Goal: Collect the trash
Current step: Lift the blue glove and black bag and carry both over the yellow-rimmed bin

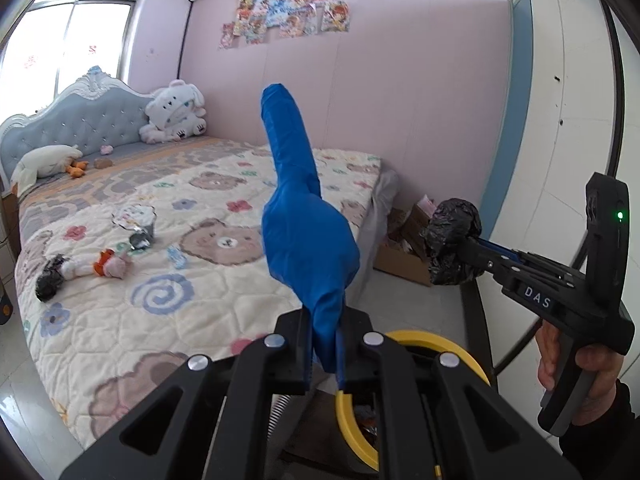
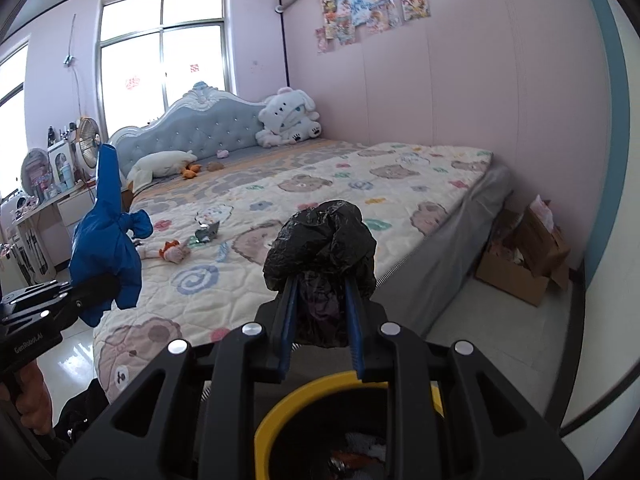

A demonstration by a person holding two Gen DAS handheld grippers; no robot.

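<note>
My left gripper [image 1: 324, 354] is shut on a blue plastic bag [image 1: 306, 216] that stands up above its fingers; the same blue bag [image 2: 106, 248] shows at the left of the right wrist view. My right gripper [image 2: 320, 322] is shut on a crumpled black plastic bag [image 2: 322, 240], seen too at the right of the left wrist view as a black bag [image 1: 452, 240] in the right gripper [image 1: 456, 248]. A yellow-rimmed bin [image 2: 280, 412] sits just below both grippers, with scraps inside. On the bed [image 1: 120, 312] lie more litter: a black bag [image 1: 50, 278], foil wrappers [image 1: 140, 228] and a small blue wrapper [image 1: 176, 256].
Plush toys [image 1: 174, 114] rest by the headboard and a small doll [image 1: 106, 266] lies among the litter. An open cardboard box [image 2: 520, 256] stands on the floor between bed and pink wall. A cluttered desk with a fan [image 2: 86, 142] is at far left.
</note>
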